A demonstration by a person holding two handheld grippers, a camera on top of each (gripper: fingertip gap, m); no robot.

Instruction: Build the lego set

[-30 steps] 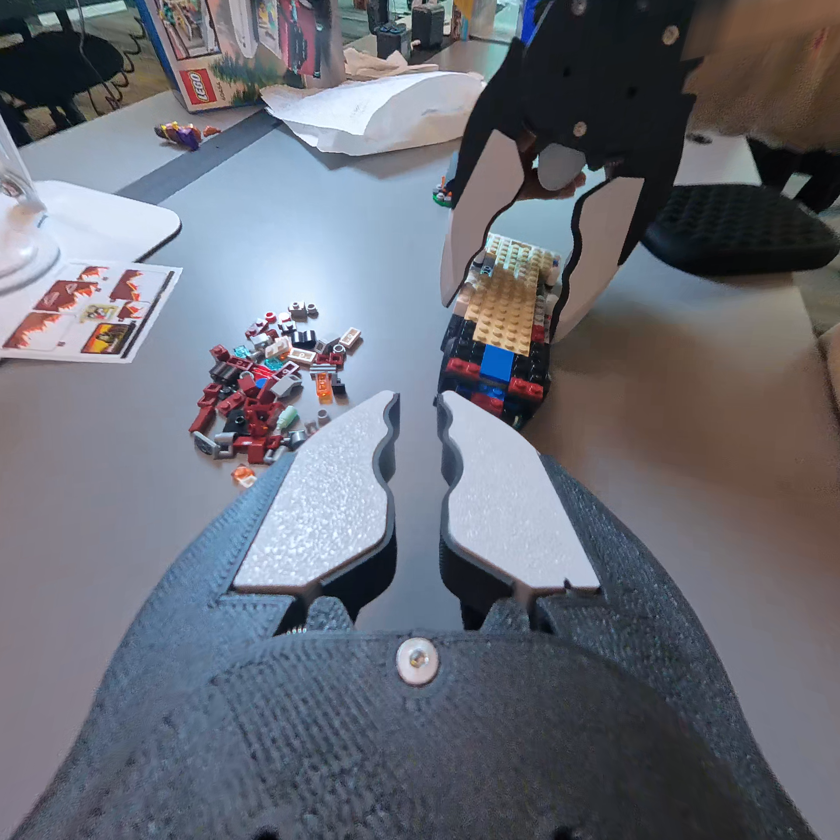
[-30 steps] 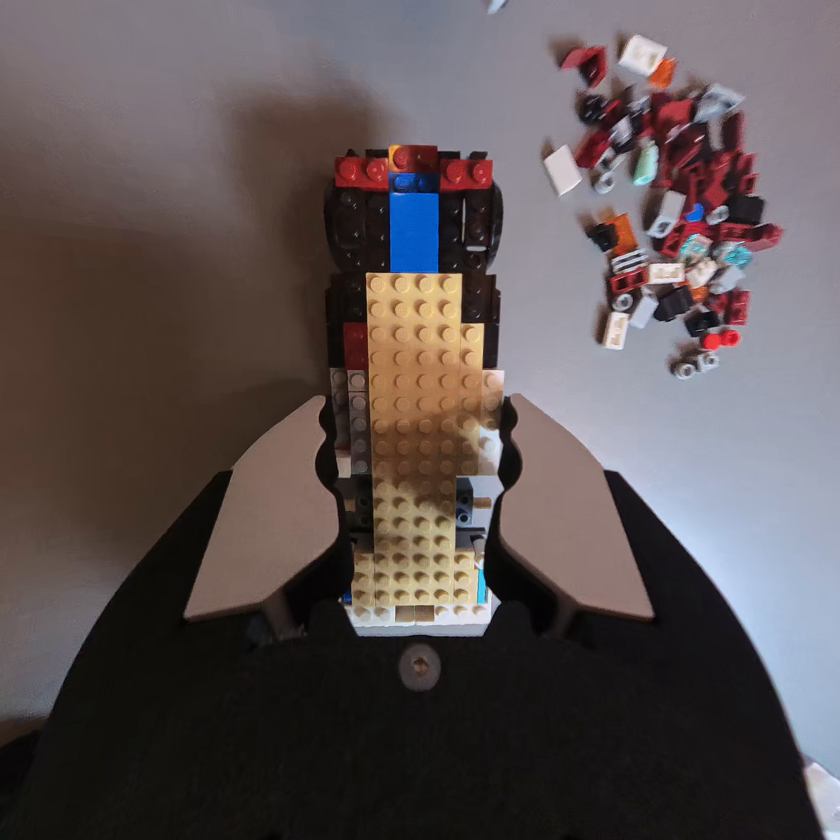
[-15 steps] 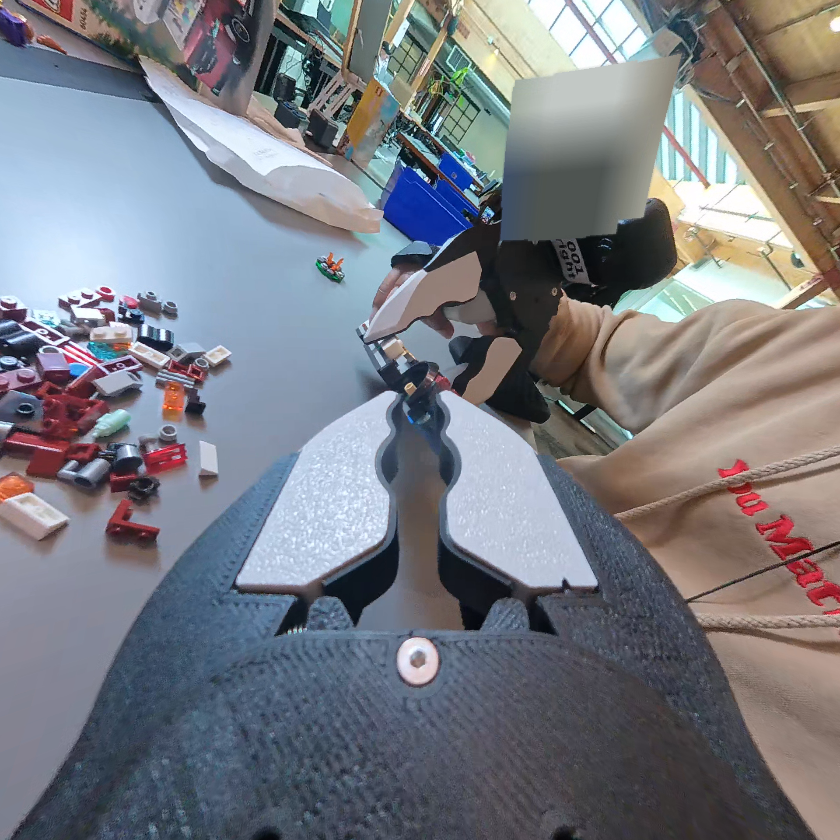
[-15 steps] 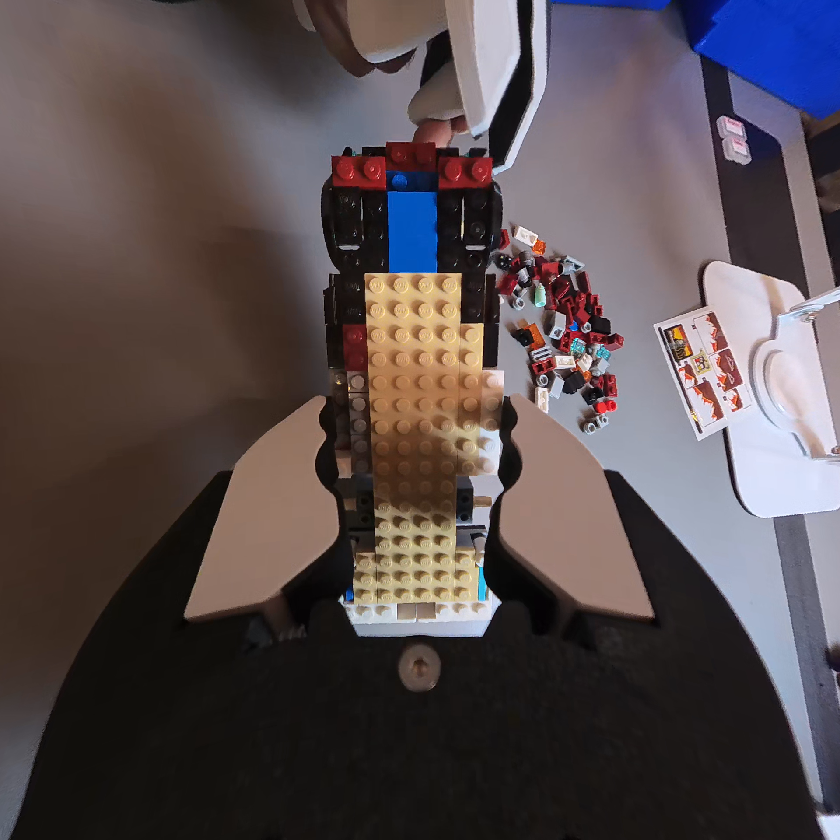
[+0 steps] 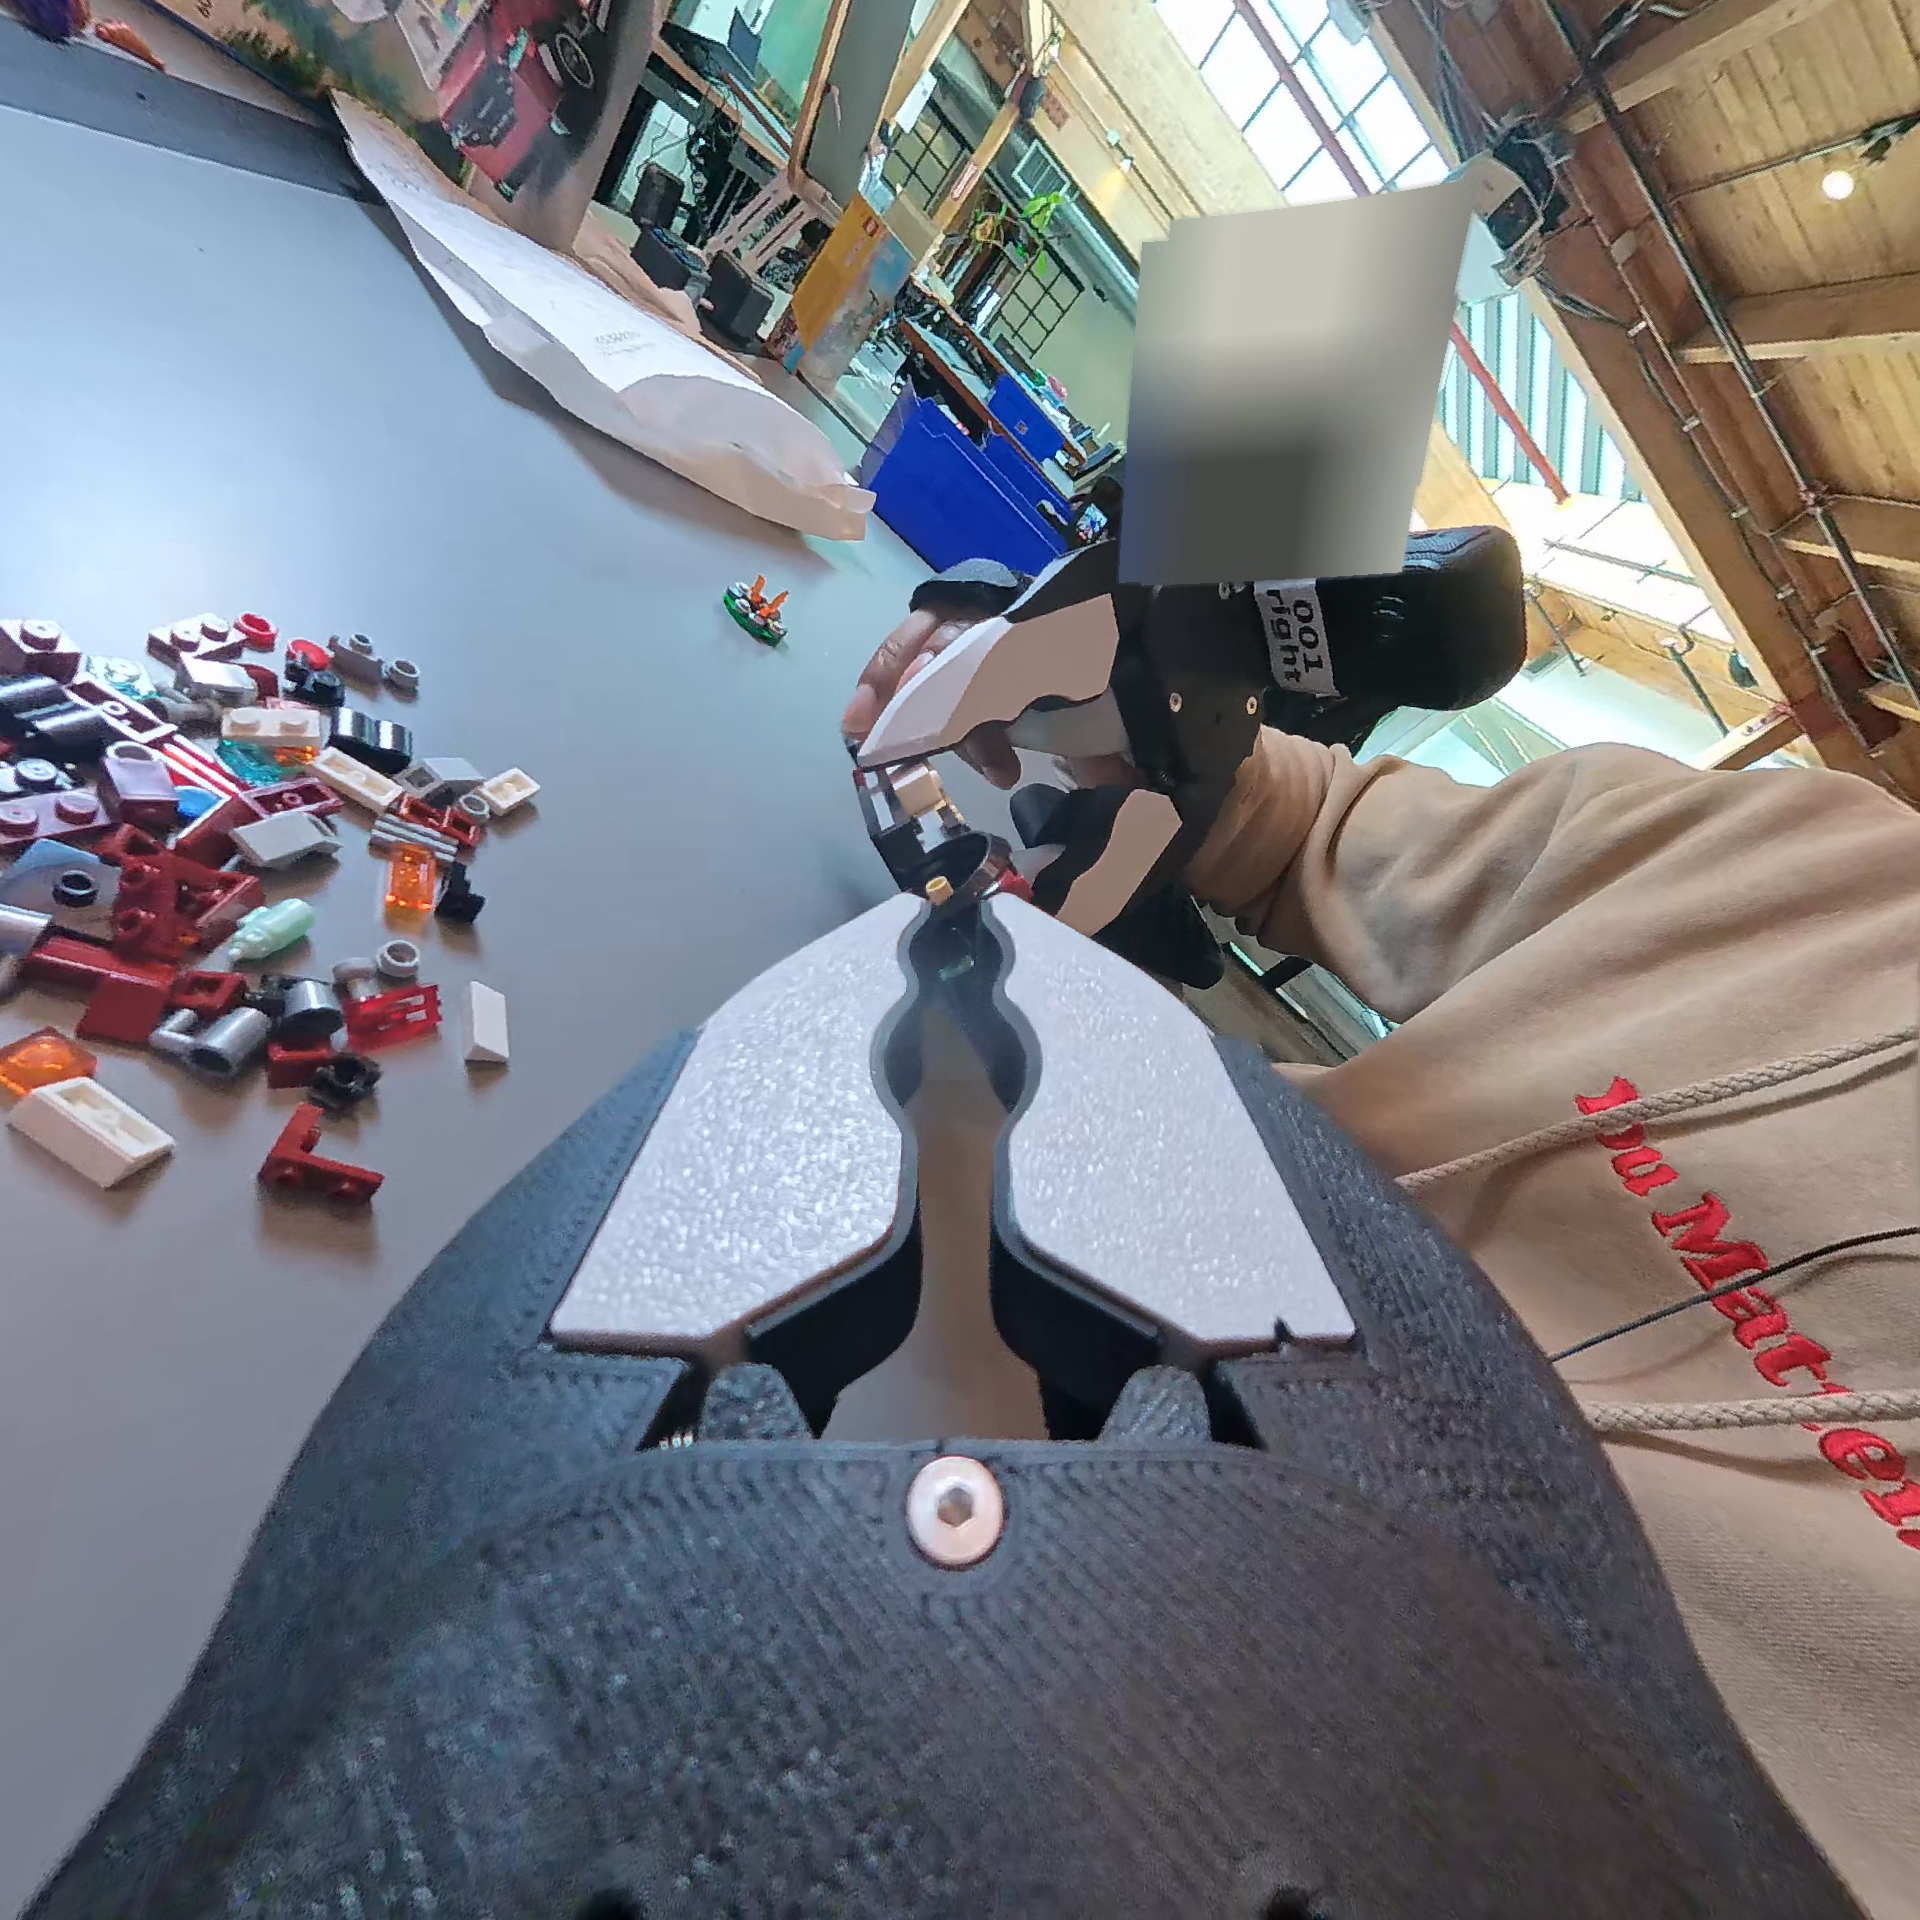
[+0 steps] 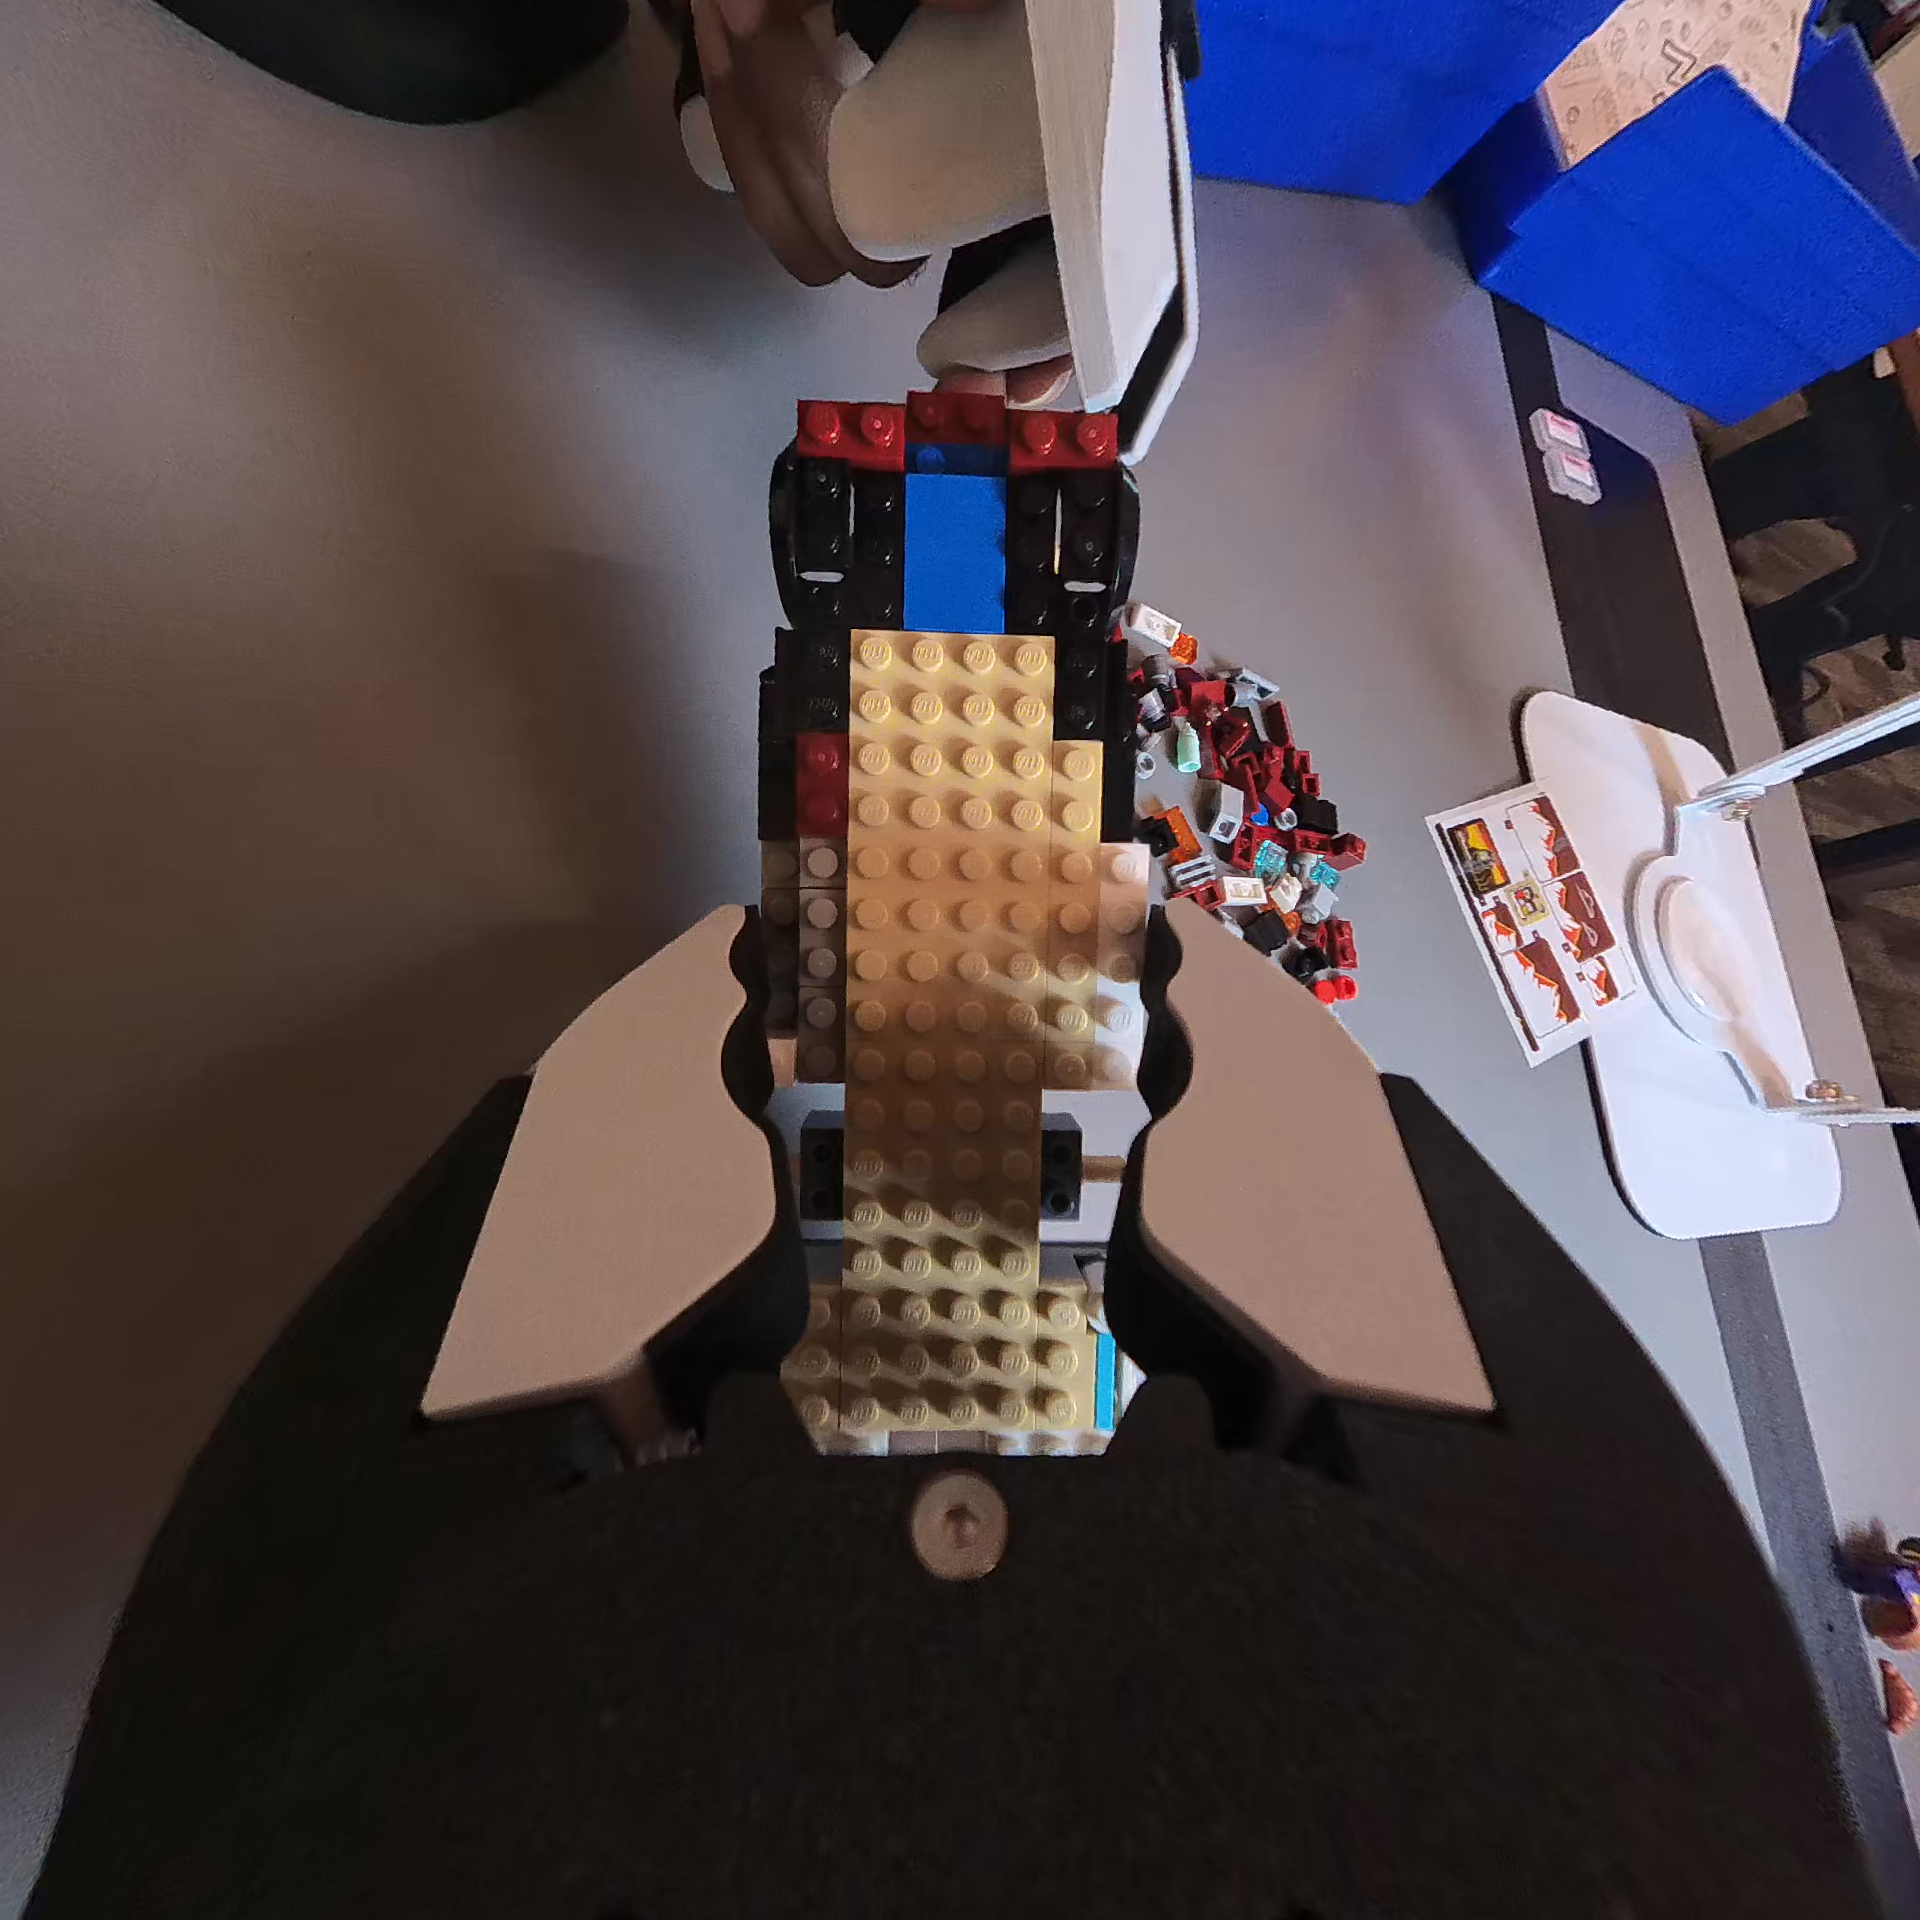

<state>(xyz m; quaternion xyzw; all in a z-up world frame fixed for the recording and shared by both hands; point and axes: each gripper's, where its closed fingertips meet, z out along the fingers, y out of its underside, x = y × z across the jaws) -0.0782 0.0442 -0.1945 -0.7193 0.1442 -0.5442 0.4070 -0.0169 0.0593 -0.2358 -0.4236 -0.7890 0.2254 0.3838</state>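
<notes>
Clearly lifted off the grey table (image 6: 364, 520), the brick model (image 6: 951, 935) is the thing both tools meet on: a long build with a tan studded deck, black flanks, a blue strip and a row of dark red bricks at its far end. Its near half lies lengthwise between the fingers of the right gripper (image 6: 951, 997), whose black pads press on the model's two long sides, the jaws standing wide to take its full breadth. At the model's far end, by the red row, the left gripper (image 5: 954, 920) comes in from the opposite direction. Its jaws are drawn narrow and close on a small dark part at the tip of the model, where a curved black arch and a tan pin show just past the white fingertips (image 5: 883, 935); exactly which piece the pads grip cannot be told.

Beside the model, on the table, lies a pile of loose bricks (image 6: 1247, 831), mostly dark red, black, grey and white, with an orange clear piece and a pale green bottle among them. Beyond the pile from the model sits a sticker sheet (image 6: 1527, 914), partly on a white lamp base (image 6: 1714, 1143). Farther still are blue bins (image 6: 1662, 208). A person's beige sleeve (image 5: 1455, 883) leads to the right gripper.
</notes>
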